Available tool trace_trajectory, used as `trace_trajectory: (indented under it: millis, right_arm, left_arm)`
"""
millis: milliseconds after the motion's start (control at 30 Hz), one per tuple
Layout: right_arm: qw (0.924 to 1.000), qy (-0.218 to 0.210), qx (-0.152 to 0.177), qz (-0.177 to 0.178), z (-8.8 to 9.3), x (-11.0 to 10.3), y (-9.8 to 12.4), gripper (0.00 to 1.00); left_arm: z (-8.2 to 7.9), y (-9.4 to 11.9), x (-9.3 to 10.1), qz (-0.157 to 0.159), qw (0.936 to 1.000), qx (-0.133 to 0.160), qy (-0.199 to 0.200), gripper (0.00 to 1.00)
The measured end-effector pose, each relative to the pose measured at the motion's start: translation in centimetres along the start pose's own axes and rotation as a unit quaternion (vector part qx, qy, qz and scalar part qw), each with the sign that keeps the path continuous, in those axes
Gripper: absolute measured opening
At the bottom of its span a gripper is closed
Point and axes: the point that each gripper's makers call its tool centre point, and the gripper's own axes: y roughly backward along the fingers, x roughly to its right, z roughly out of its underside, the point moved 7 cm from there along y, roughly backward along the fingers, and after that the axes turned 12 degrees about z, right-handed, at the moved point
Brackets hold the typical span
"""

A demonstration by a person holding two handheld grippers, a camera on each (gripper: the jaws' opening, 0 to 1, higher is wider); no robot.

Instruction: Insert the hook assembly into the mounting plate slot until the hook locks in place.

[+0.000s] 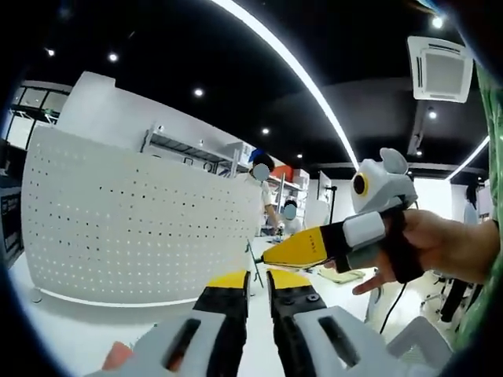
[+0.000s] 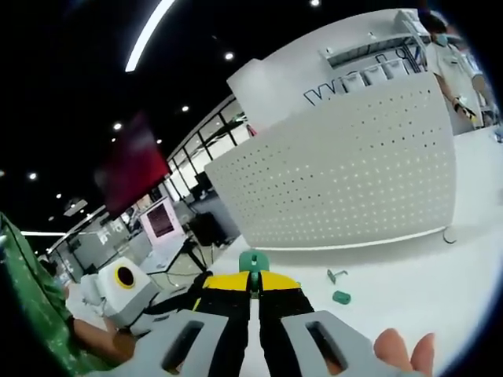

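The white perforated mounting plate point(image 1: 134, 224) point(image 2: 346, 173) stands upright on the white table. My left gripper point(image 1: 258, 276) has its yellow-tipped jaws close together, and a thin dark wire hook point(image 1: 252, 263) rises from the narrow gap between them. My right gripper point(image 2: 253, 281) is shut on a small green hook piece point(image 2: 253, 262) that sticks up between its tips, well short of the plate. The right gripper point(image 1: 299, 250) also enters the left gripper view from the right, held in a hand. A spare wire hook point(image 2: 335, 275) and a green piece point(image 2: 342, 297) lie on the table.
Another wire hook point(image 2: 450, 234) lies at the plate's right foot. The left gripper's body point(image 2: 118, 292) and a person's arm sit low on the left. People point(image 1: 267, 196) stand by shelving behind the plate. An orange object point(image 1: 116, 355) lies beside my left jaws.
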Motion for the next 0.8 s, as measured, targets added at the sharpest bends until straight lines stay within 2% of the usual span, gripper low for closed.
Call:
trace_trajectory:
  millis: [67,267,433,533,633,800]
  right_arm:
    - [1.0000,0.001,-0.001,0.000,0.04,-0.02,-0.04,0.01]
    - [1.0000,0.002,0.000,0.000,0.10,0.02,-0.06,0.01]
    - [1.0000,0.001,0.002,0.000,0.00,0.13,-0.08,0.01]
    - [1.0000,0.001,0.003,0.001,-0.03,0.18,-0.03,0.01]
    - [1.0000,0.002,0.003,0.001,-0.04,0.21,0.00,0.01]
    - [1.0000,0.002,0.004,0.002,0.00,0.33,0.05,0.01]
  left_arm:
    - [0.05,-0.01,0.11,0.006,1.0000,-0.003,0.002,0.08]
    - [0.04,-0.05,0.19,0.010,0.9999,-0.010,0.006,0.13]
    - [0.05,-0.19,0.25,0.018,0.9996,-0.019,0.012,0.27]
    - [0.02,-0.29,0.35,0.039,0.9988,-0.028,0.013,0.30]
    - [-0.08,-0.29,0.32,0.058,0.9972,-0.048,-0.005,0.34]
    - [-0.34,0.23,-0.59,0.065,0.9957,-0.066,0.001,0.42]
